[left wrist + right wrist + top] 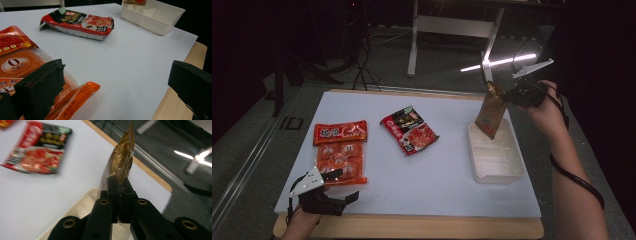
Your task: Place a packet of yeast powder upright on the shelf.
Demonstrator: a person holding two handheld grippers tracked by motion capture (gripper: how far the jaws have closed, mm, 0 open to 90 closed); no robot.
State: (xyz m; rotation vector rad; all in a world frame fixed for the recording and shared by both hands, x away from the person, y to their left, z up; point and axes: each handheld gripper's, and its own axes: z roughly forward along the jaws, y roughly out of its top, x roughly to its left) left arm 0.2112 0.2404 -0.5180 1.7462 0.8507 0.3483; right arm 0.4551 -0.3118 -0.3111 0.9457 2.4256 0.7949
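Your right gripper [121, 185] has its two black jaws pressed together on the crinkled top edge of a brown-gold foil pouch [490, 111], which hangs upright from the pinch with its lower end just inside the far end of a cream-white rectangular plastic tray [507, 172] at the right side of the white table mat [437, 170]. Your left gripper [338, 186] rests at the near left edge with its jaws spread wide and nothing between them, one jaw over the corner of an orange plastic multipack [341, 159]. A red and black crinkled snack packet [410, 130] lies flat near the mat's middle, well apart from the tray.
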